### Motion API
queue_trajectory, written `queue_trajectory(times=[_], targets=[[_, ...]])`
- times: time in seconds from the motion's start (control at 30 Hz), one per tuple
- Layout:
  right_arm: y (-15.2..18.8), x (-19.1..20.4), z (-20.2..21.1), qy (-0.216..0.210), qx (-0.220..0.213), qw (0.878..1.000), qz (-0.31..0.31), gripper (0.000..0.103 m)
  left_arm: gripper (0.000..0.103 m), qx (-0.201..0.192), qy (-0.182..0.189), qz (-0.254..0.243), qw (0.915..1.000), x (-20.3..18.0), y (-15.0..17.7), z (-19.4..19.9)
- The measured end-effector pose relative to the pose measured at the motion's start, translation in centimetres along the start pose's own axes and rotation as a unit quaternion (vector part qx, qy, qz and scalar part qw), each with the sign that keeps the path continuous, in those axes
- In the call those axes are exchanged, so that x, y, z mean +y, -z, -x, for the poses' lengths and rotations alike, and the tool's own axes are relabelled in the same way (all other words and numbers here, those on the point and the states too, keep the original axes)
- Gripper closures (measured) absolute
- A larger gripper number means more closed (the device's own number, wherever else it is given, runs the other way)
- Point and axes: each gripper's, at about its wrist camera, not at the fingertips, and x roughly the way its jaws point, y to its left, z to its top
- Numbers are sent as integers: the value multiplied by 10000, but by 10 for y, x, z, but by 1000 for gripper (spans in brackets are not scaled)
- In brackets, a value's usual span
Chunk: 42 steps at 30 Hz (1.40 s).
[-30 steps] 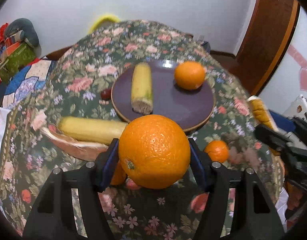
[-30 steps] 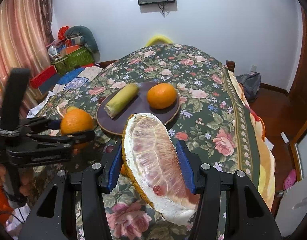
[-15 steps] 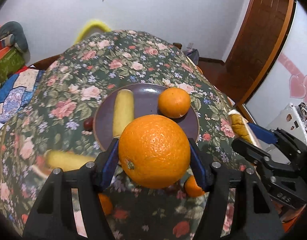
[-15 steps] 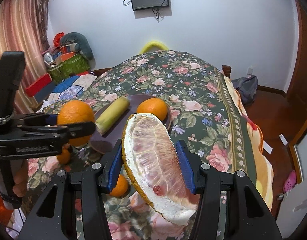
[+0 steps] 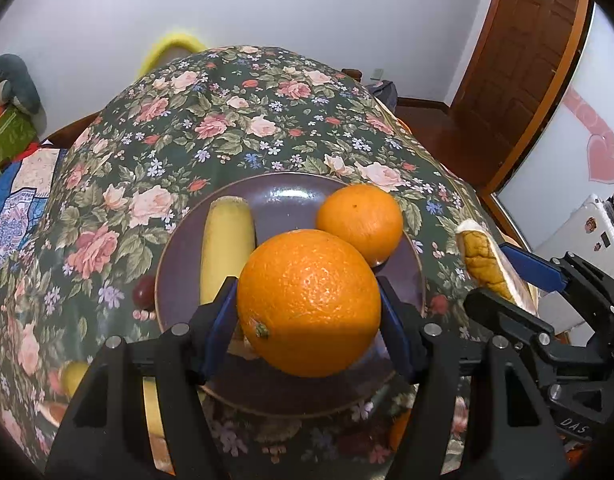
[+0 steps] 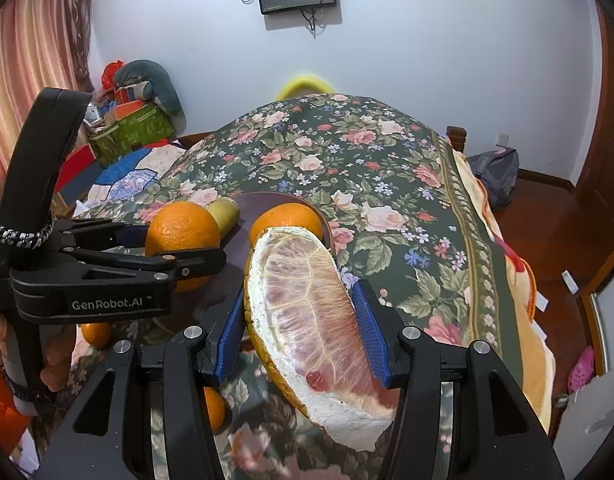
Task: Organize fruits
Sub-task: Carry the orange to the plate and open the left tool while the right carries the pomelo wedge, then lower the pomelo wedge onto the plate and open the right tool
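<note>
Glossy, pebbled orange between jaws

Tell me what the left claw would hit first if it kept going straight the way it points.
Probably the dark plate under the orange that the left claw holds; the second orange sits just right of that line. Depth is unclear.

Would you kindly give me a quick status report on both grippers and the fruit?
Left gripper shut on large orange, above the purple plate. Right gripper shut on pomelo wedge. Plate already holds a smaller orange and a corn cob; front area free.

Orange fruit, floral dark-green tablecloth
</note>
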Motion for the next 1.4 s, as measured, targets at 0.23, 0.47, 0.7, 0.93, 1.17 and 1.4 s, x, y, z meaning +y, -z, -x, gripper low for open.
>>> queue_trajectory(times=[0.23,0.47,0.7,0.93,1.17,1.4], targets=[[-4,0,-11,-14,25,10000,27,54,37,176,48,40,9998,3,-3,-9],[-6,5,-16,-50,75,9999,45,54,36,-353,85,164,9992,11,-12,21],[-24,21,-25,-174,5,9998,134,54,36,-553,-199,266,9979,37,-8,46],[-48,44,-47,-205,79,9988,446,54,36,-569,-468,658,9951,79,-2,48],[-65,53,-77,-203,353,9979,500,53,36,-587,-450,841,9937,99,3,46],[-61,62,-84,-5,448,9965,707,50,36,-621,-381,841,9938,101,6,47]])
